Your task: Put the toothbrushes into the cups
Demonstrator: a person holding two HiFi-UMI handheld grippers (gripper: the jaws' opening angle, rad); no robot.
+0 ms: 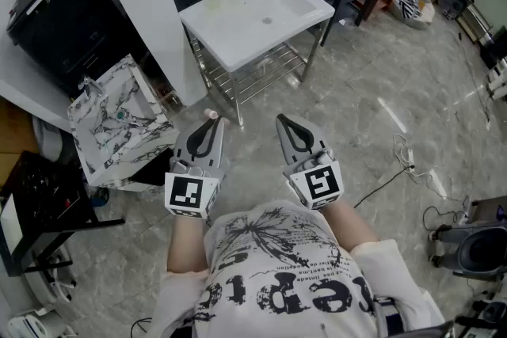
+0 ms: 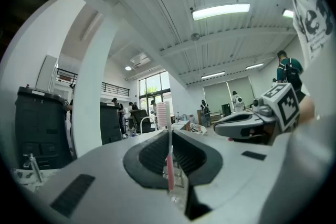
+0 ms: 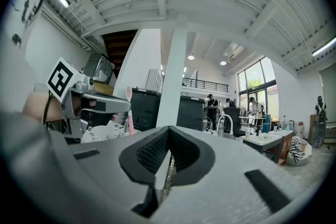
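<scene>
Inside left gripper, upright pink toothbrush

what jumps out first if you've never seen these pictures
A pink toothbrush stands upright, pinched in the left gripper, low in the middle of the head view. Beside it the right gripper is shut on nothing. Ahead of both, near the top of that view, stands a white sink on a metal frame.

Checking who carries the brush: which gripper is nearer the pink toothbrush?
Left. The left gripper is shut on the toothbrush, which stands upright between its fingers. The right gripper is alongside, fingers together and empty, apart from the toothbrush.
</scene>
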